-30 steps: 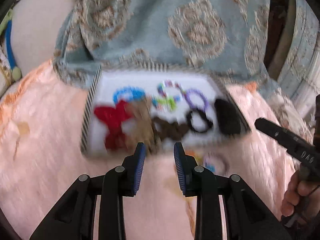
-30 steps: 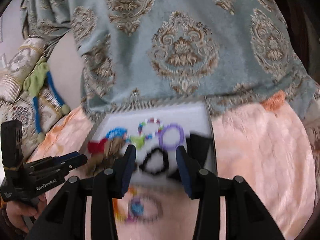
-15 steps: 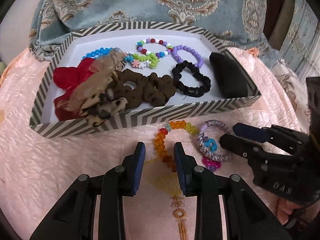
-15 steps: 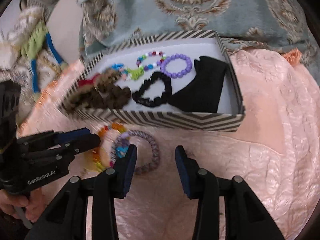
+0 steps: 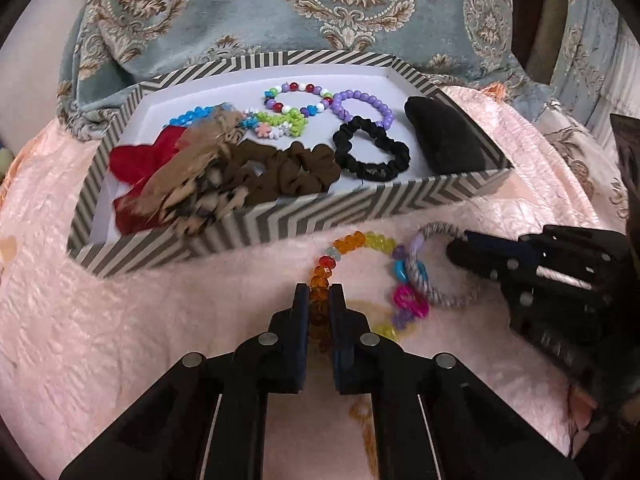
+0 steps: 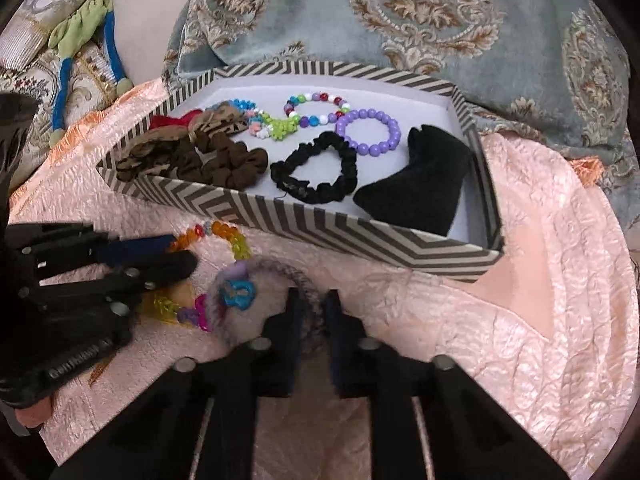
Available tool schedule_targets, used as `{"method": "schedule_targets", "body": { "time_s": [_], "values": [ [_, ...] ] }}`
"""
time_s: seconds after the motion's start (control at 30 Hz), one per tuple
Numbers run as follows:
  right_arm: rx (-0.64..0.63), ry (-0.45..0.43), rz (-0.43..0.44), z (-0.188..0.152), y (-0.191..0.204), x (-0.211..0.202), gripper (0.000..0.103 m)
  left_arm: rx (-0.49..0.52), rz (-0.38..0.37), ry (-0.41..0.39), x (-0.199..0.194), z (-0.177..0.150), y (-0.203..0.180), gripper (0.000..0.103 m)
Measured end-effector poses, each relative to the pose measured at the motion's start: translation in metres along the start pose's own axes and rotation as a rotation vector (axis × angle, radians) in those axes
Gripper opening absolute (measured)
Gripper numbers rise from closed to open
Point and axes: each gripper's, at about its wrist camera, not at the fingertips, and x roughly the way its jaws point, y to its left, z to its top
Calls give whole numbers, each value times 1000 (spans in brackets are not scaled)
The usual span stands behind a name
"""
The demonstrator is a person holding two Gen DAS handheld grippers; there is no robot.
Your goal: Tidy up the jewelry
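low in the left wrist frame, the left claw (image 5: 319,300) is clamped on the amber-to-yellow faceted bead bracelet (image 5: 352,245) lying on the pink quilted bedspread (image 5: 120,320). bottom centre of the right wrist frame, the right claw (image 6: 312,304) pinches the grey-lilac braided cord bracelet (image 6: 288,270), just below the chevron-striped cardboard box (image 6: 320,228).

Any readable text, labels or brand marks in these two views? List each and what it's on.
White lettering on the left claw body, seen in the right wrist view: blurred, not readable.
Striped box, bracelets, scrunchies, cloths: no text.
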Motion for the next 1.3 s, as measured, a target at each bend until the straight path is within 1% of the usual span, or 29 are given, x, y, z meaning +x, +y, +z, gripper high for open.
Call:
{"method": "schedule_targets", "body": {
  "time_s": [0.13, 0.23, 0.33, 0.37, 0.5, 0.6, 0.83, 1.3],
  "values": [
    [36, -34, 36, -4, -3, -14, 7, -36, -64, -32, -18, -22, 5, 0],
    [80, -63, 85, -11, -1, -28, 7, -61, -82, -43, -30, -36, 6, 0],
    [100, -78, 91, -20, 5, -36, 7, -91, -86, -44, -35, -44, 8, 0],
    [110, -77, 85, -23, 6, -36, 7, -100, -86, -39, -35, -45, 9, 0],
    [122, -14, 57, -36, 9, -25, 7, -113, -82, -36, -33, -45, 12, 0],
    [108, -15, 45, -36, 11, -23, 7, -115, -82, -35, -32, -45, 13, 0],
    [128, -19, 54, -37, 9, -20, 7, -124, -83, -34, -29, -44, 15, 0],
    [134, -27, 56, -37, 9, -20, 7, -107, -50, -35, -29, -45, 10, 0]
  ]
}}
